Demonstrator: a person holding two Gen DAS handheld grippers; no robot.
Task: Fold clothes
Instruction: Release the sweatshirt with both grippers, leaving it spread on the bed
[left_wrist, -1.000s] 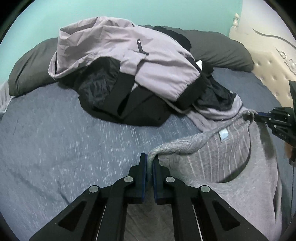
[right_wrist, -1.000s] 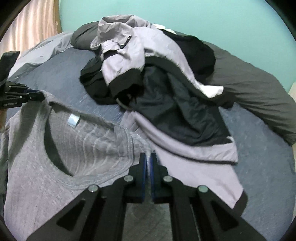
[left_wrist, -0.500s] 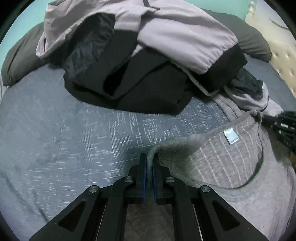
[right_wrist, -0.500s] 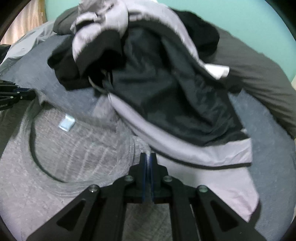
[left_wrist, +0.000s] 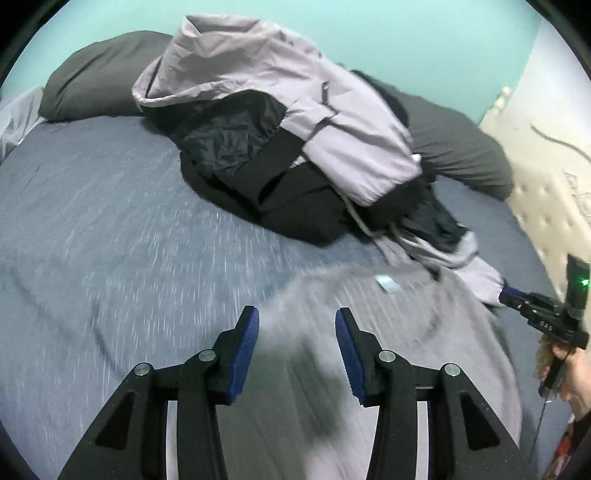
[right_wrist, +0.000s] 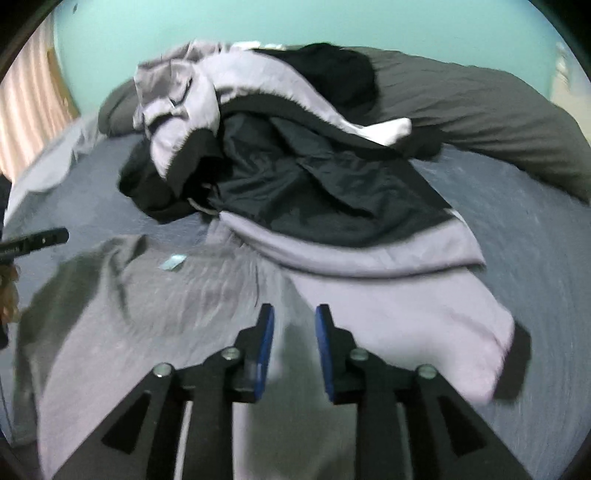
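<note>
A grey ribbed T-shirt (left_wrist: 399, 354) lies spread on the blue bedsheet (left_wrist: 110, 229), neck label up; it also shows in the right wrist view (right_wrist: 140, 325). My left gripper (left_wrist: 297, 321) is open just above the shirt's left shoulder. My right gripper (right_wrist: 293, 319) is open above the shirt's right shoulder, next to a lilac garment. The right gripper also shows at the right edge of the left wrist view (left_wrist: 506, 291). The left gripper shows at the left edge of the right wrist view (right_wrist: 61, 234).
A pile of lilac and black jackets (left_wrist: 288, 140) sits behind the shirt, its lilac sleeve (right_wrist: 388, 295) beside the shirt. Dark grey pillows (left_wrist: 458, 151) line the teal wall. A cream tufted headboard (left_wrist: 546, 192) stands at the right.
Both grippers have opened and let go of the T-shirt's shoulders. The shirt has dropped flat onto the bed, and both grippers have pulled back slightly.
</note>
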